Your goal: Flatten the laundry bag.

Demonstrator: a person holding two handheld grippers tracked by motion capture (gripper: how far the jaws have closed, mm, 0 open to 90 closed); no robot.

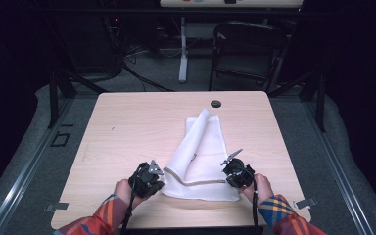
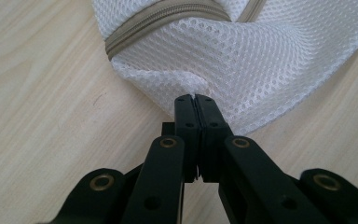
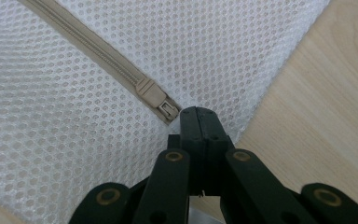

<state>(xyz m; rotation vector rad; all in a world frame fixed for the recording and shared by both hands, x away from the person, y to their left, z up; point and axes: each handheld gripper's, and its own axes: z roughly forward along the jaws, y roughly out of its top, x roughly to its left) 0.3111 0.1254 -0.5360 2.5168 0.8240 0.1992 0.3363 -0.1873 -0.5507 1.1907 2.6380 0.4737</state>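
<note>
**Both tools pinched on the mesh bag**

Your left tool [image 2: 196, 100] has its jaws closed flat on the near corner of the white mesh bag [image 2: 242, 60], just below the beige zipper [image 2: 168, 21]. Your right tool [image 3: 196, 112] is clamped on the bag's other near corner, beside the zipper pull [image 3: 161, 103]. Ahead of both tools, the bag lies on the tabletop [image 1: 132, 127].

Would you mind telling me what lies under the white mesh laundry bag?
The mesh laundry bag lies on the bare wooden table, with a fold doubled over itself. Wood shows around its edges; whatever lies beneath or inside it is covered.
</note>
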